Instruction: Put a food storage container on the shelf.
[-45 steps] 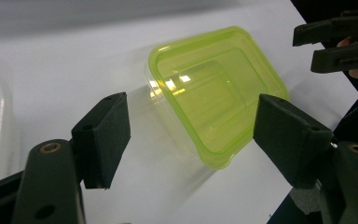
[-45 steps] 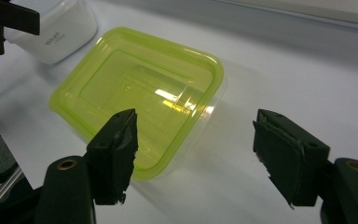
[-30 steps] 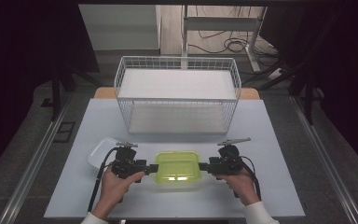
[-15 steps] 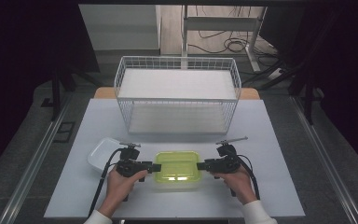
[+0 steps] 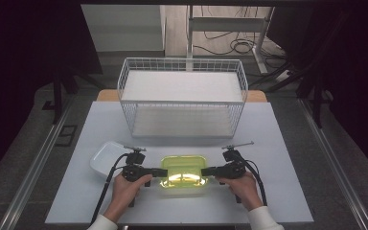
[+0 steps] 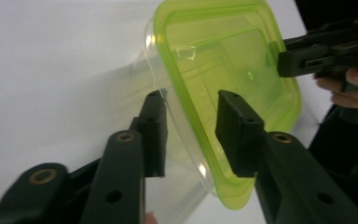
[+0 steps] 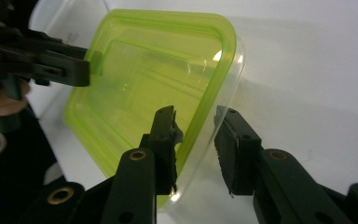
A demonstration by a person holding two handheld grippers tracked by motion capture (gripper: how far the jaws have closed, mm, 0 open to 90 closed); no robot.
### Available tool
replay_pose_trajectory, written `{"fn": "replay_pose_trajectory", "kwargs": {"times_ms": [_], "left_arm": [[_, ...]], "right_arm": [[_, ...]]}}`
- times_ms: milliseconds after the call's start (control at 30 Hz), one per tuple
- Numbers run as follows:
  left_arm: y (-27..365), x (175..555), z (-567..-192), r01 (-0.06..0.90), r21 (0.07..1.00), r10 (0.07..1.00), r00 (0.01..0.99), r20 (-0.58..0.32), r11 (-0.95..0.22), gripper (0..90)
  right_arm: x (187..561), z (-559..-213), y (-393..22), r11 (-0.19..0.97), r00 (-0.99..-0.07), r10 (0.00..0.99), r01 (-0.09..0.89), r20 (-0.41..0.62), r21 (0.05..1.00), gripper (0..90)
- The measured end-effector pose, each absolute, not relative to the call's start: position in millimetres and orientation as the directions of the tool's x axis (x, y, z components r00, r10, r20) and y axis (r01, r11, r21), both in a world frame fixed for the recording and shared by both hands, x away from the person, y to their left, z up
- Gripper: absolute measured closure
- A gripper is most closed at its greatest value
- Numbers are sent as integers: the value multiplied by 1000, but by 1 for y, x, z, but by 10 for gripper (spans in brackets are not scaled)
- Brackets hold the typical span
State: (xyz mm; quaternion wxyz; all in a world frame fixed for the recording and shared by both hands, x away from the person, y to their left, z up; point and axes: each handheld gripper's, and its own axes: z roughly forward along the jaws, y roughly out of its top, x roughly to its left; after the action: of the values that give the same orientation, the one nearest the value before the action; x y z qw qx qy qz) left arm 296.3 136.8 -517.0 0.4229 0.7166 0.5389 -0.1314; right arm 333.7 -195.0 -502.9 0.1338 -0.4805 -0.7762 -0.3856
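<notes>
green-lidded box (image 5: 183,173) (no readable label)

My high view sits above my side of the tabletop (image 5: 287,134), looking forward and down – far enough back to take in the wire basket (image 5: 182,96) and the floor beyond. The left gripper view rides on the left tongs (image 6: 191,130) and looks along their jaws, very close to the green-lidded container (image 6: 223,60). The right gripper view does the same from the right tongs (image 7: 196,140) (facing the opposite way). All three share that container – and each gripper view catches the other tongs across it.
</notes>
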Motion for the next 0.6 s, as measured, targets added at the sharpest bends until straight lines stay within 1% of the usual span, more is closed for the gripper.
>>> {"fn": "replay_pose_trajectory", "kwargs": {"times_ms": [67, 100, 133, 200, 467, 600], "left_arm": [[136, 295, -516, 882, 468, 667, 380, -641, -53, 681], [137, 294, -515, 880, 474, 661, 380, -647, -42, 715], [137, 294, -515, 880, 474, 661, 380, -647, -42, 727], [137, 293, -513, 877, 479, 660, 381, -648, -36, 730], [137, 290, -509, 862, 506, 664, 401, -631, -40, 749], [138, 290, -508, 854, 519, 658, 414, -629, -41, 759]], "right_arm": [[334, -503, -196, 232, -496, 639, 853, 588, 468, 704], [333, -502, -198, 222, -492, 634, 855, 597, 468, 729], [333, -502, -198, 222, -492, 634, 855, 597, 468, 729], [332, -500, -200, 213, -496, 629, 851, 598, 480, 750], [328, -493, -202, 207, -524, 612, 829, 593, 519, 784], [326, -488, -202, 225, -554, 612, 807, 565, 547, 794]]}}
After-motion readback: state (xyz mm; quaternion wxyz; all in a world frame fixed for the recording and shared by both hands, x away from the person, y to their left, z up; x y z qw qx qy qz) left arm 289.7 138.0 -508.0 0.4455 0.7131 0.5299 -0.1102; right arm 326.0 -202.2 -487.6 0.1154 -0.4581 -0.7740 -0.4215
